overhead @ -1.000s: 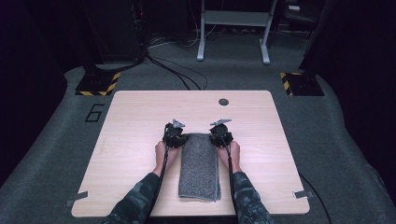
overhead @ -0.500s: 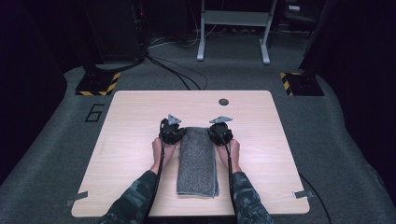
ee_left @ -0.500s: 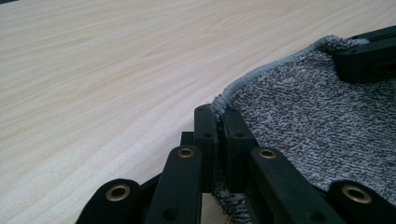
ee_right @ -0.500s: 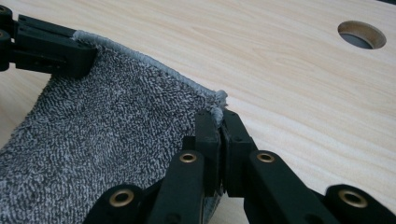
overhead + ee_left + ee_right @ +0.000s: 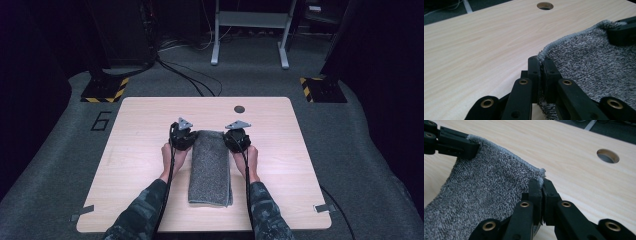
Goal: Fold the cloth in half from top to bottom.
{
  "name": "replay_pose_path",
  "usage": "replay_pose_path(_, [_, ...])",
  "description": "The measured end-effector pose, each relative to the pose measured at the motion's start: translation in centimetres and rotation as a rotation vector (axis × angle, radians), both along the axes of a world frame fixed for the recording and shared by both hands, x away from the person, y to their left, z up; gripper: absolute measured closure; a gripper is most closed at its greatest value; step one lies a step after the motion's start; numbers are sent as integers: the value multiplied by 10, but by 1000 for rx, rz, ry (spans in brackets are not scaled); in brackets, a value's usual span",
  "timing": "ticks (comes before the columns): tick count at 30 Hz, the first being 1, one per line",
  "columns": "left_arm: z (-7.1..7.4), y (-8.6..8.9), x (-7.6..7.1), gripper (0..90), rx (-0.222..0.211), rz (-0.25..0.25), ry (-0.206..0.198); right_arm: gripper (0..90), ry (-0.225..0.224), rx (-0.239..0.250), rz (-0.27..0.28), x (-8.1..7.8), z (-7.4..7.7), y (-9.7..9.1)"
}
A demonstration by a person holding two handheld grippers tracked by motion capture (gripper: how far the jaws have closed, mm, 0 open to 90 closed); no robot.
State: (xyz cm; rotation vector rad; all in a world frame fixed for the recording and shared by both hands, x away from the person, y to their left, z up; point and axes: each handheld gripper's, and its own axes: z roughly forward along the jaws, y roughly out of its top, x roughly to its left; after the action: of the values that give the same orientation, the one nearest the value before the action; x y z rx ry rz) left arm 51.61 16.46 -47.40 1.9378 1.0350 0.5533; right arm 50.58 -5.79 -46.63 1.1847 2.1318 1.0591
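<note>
A grey folded towel (image 5: 210, 167) lies lengthwise on the wooden table (image 5: 140, 150), its far edge raised off the surface. My left gripper (image 5: 186, 134) is shut on the towel's far left corner (image 5: 541, 53). My right gripper (image 5: 234, 135) is shut on the far right corner (image 5: 541, 173). In the left gripper view the towel (image 5: 594, 65) stretches to the right toward the other gripper's black jaws at the upper right. From the right gripper view the towel (image 5: 486, 195) hangs leftward to the left gripper's jaws at the upper left. The near end of the towel rests on the table.
A round cable hole (image 5: 239, 108) sits in the table near its far edge, also seen as the hole (image 5: 545, 5) and the hole (image 5: 607, 155). Black cables trail along both forearms. Yellow-black floor plates (image 5: 105, 89) and a metal stand (image 5: 250, 30) lie beyond the table.
Both grippers have risen a little and shifted toward the far edge, lifting the towel's far end with them. The jaws stayed shut on the corners.
</note>
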Motion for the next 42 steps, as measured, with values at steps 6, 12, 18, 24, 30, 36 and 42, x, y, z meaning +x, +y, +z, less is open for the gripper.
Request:
replay_pose_path(6, [13, 3, 2, 861, 3, 1, -37, 873, -33, -7, 10, 3, 12, 2])
replay_pose_path(12, [23, 5, 1, 861, 11, -3, -79, 873, -68, 2, 18, 3, 19, 3])
replay_pose_path(18, [34, 6, 3, 859, 12, -5, -122, 873, -101, 1, 25, 4, 28, 3])
replay_pose_path(24, [42, 7, -2, 859, -3, -13, -149, 872, -142, 18, 34, 4, 41, 1])
replay_pose_path(30, [45, 10, -17, 857, -16, -40, -166, 871, -163, 36, 50, -14, 41, -3])
replay_pose_path(36, [42, 13, -34, 856, -37, -58, -188, 869, -184, 43, 77, -30, 37, -6])
replay_pose_path(42, [39, 13, -49, 854, -35, -85, -186, 867, -191, 61, 81, -45, 34, -9])
